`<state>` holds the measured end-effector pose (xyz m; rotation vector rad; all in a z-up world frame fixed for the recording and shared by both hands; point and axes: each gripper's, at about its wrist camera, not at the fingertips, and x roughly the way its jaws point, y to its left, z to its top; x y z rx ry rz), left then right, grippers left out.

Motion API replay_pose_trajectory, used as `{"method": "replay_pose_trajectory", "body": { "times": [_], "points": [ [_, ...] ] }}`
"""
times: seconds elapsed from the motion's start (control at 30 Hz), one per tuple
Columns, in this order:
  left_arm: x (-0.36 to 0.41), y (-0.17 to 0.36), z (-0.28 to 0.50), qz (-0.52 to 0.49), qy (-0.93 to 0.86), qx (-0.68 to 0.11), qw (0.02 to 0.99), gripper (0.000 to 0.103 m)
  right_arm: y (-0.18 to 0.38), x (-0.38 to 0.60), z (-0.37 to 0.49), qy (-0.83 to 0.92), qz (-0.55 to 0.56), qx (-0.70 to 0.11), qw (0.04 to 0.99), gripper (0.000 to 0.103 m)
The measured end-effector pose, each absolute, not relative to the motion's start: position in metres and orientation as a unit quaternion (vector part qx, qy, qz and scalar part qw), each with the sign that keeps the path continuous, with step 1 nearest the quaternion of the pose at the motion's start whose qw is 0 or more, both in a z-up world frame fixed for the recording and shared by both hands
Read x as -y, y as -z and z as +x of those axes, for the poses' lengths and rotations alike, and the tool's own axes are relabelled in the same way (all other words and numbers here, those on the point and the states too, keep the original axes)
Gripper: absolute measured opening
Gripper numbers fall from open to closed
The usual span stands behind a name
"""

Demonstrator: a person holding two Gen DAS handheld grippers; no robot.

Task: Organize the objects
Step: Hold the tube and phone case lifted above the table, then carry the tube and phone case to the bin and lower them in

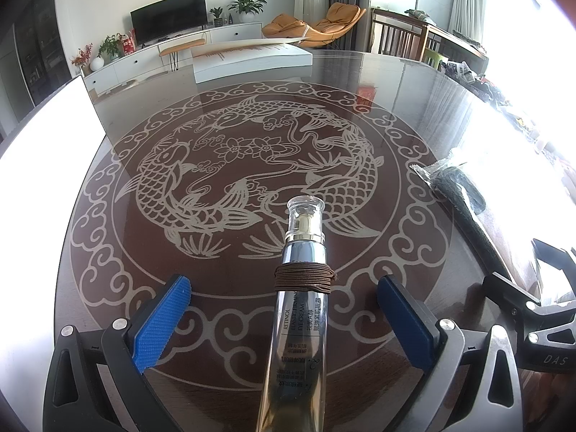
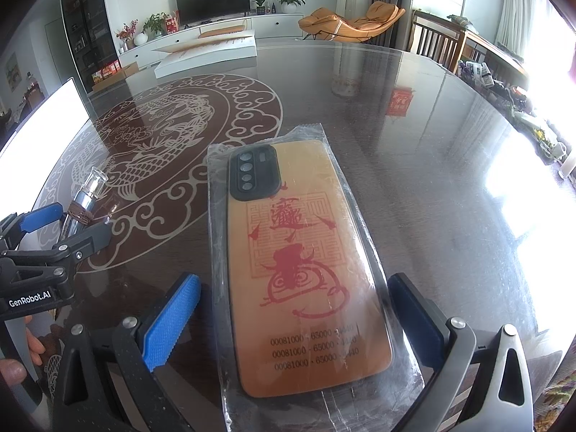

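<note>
A silver eye cream tube [image 1: 300, 309] with a clear cap and a brown hair tie [image 1: 304, 278] wound around it lies on the dark glass table [image 1: 252, 115], pointing away. My left gripper [image 1: 284, 306] is open, its blue pads either side of the tube without touching. The tube also shows in the right wrist view [image 2: 84, 201]. An orange phone case in a clear plastic sleeve [image 2: 306, 252] lies flat on the table. My right gripper [image 2: 293, 309] is open, pads astride the sleeve's near half.
A white box [image 1: 252, 59] lies at the table's far edge. A bright white sheet [image 1: 46, 144] is at the left. The sleeve's edge [image 1: 457, 180] shows at the right in the left wrist view. Clutter lines the far right rim [image 2: 504, 86].
</note>
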<state>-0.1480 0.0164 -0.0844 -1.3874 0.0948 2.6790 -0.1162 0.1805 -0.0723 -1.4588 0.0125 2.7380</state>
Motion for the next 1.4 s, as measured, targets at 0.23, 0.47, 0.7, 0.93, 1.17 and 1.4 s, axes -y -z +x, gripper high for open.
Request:
{"method": "replay_pose_trajectory", "body": {
  "times": [0.23, 0.47, 0.7, 0.93, 1.17, 1.4],
  "points": [
    [-0.019, 0.084, -0.151, -0.480, -0.875, -0.029, 0.058, 0.103, 0.072, -0.181, -0.117, -0.882, -0.470, -0.004, 0.021, 0.103],
    [-0.025, 0.081, -0.157, -0.548, -0.834, -0.036, 0.056, 0.103, 0.072, -0.181, -0.116, -0.882, -0.470, -0.003, 0.023, 0.103],
    [-0.010, 0.075, -0.160, -0.573, -0.807, -0.041, 0.135, 0.101, 0.068, -0.189, -0.136, -0.840, -0.541, -0.011, -0.020, 0.103],
    [-0.027, 0.068, -0.145, -0.533, -0.827, -0.100, 0.147, 0.033, 0.065, -0.183, -0.178, -0.789, -0.608, 0.025, -0.086, 0.103],
    [-0.006, 0.054, -0.107, -0.475, -0.865, -0.022, 0.161, 0.024, 0.056, -0.169, -0.161, -0.802, -0.582, 0.097, -0.092, 0.075],
    [0.034, -0.014, -0.030, -0.366, -0.912, 0.041, 0.179, 0.024, -0.002, -0.179, -0.113, -0.841, -0.519, -0.008, -0.149, 0.075]
  ]
}}
